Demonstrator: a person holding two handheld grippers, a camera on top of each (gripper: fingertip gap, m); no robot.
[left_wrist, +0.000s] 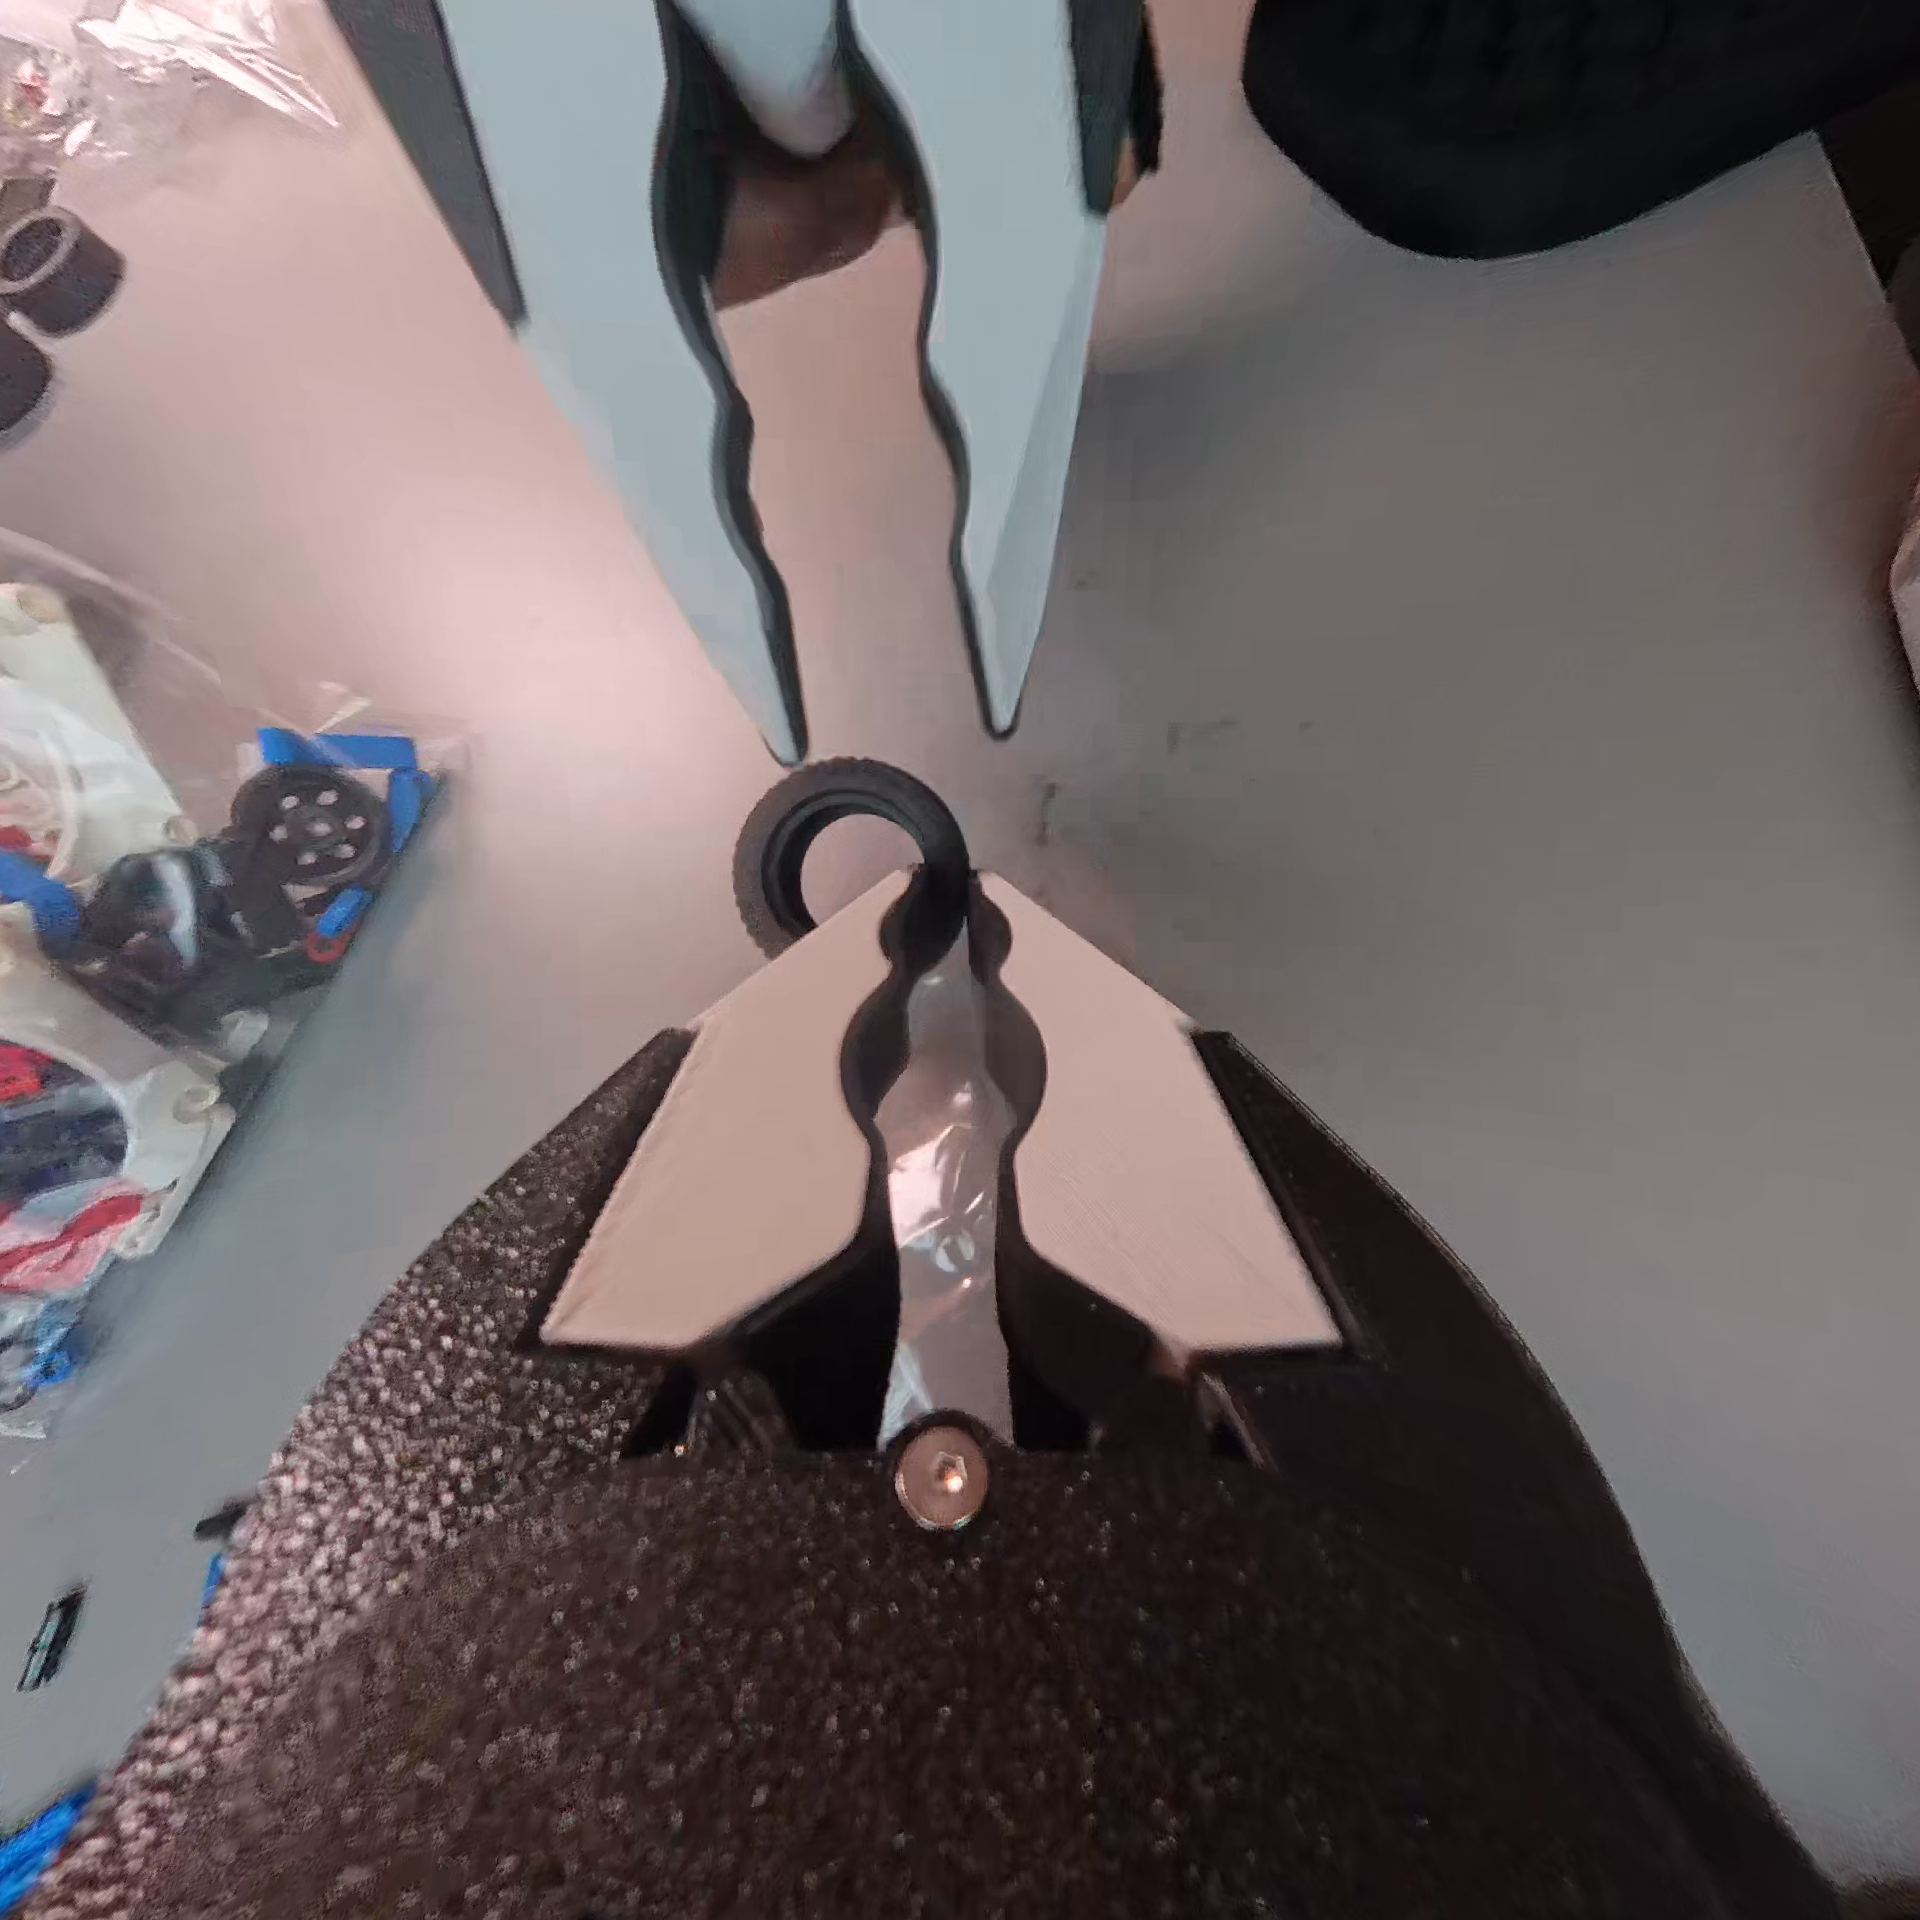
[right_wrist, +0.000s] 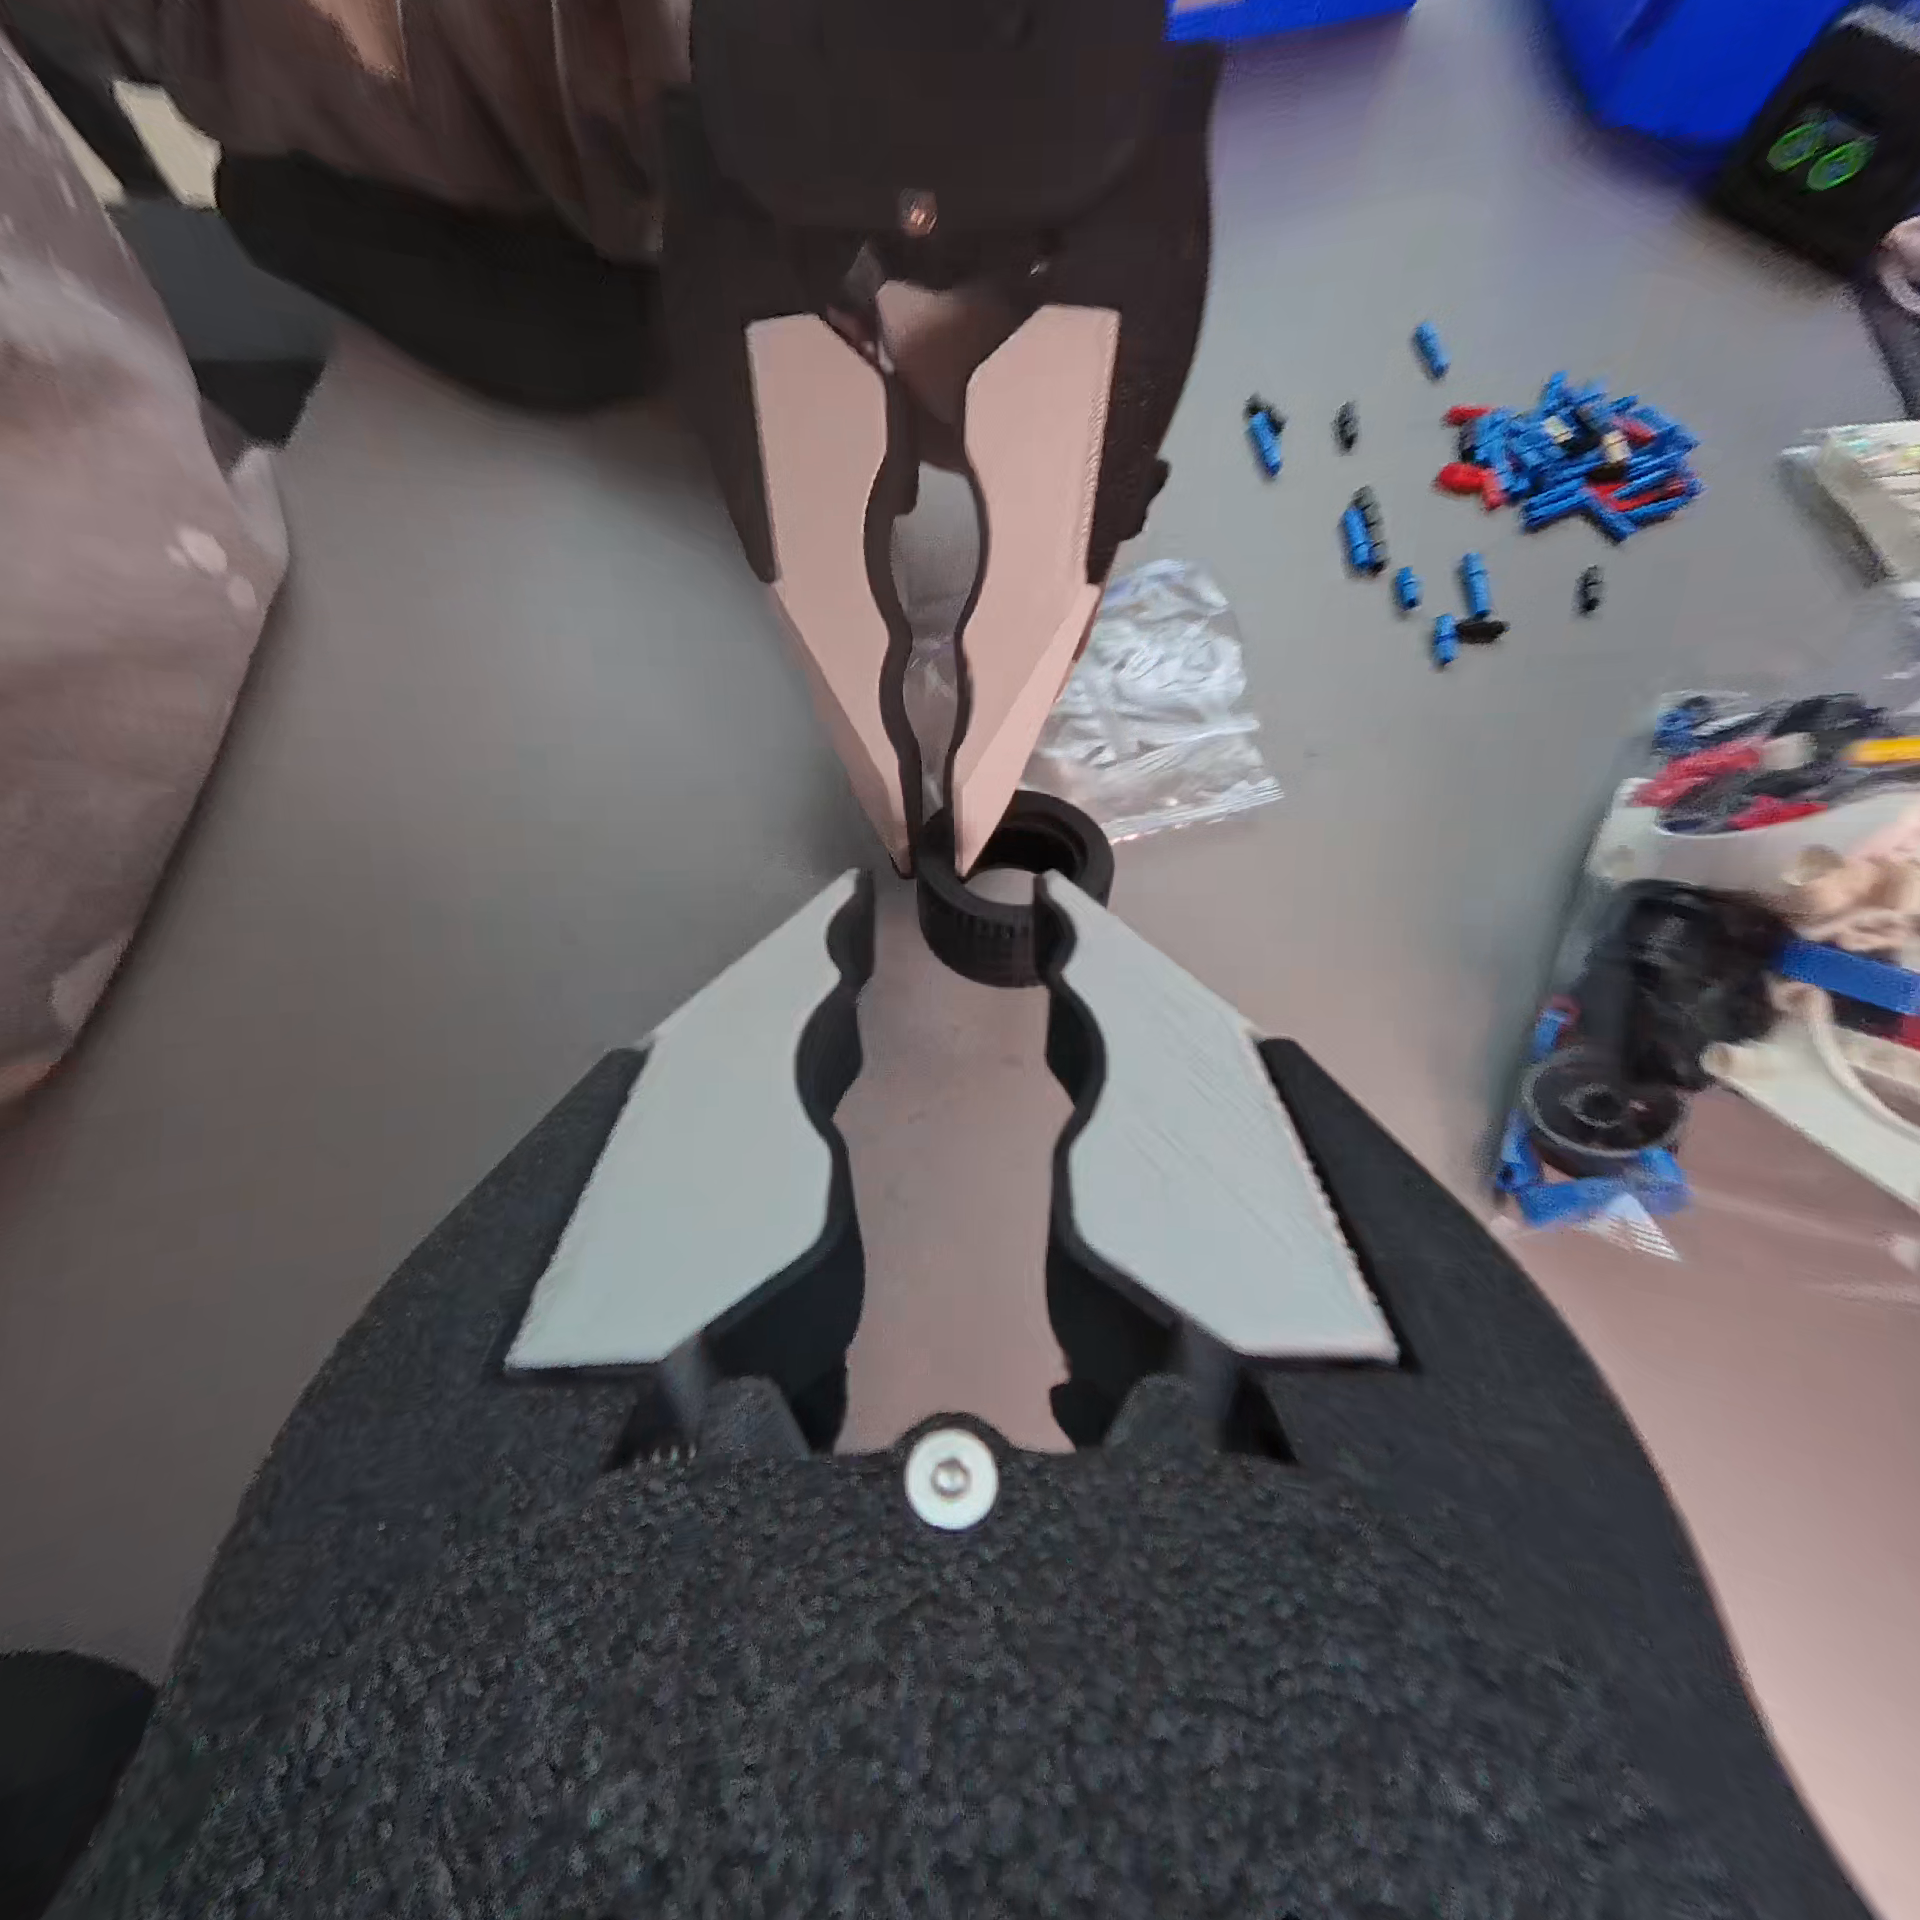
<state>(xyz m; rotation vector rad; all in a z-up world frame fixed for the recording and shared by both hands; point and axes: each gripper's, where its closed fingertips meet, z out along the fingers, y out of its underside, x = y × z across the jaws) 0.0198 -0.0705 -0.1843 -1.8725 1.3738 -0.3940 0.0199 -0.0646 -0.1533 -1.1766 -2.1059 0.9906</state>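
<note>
A small black rubber tyre stands just above the grey table. My left gripper is shut on the tyre's wall at its right side. My right gripper comes in from the far side, open, with its tips just short of the tyre. In the right wrist view the tyre sits between my right gripper's open fingers. One fingertip is over the tyre's hole and the other is to its left. The left gripper pinches the tyre's far wall there.
A clear bag with black wheels and blue parts lies at the left, also in the right wrist view. Loose blue, red and black pins and an empty-looking clear bag lie beyond. A pinkish cushion is at the left. The tips of both grippers are at nearly the same place.
</note>
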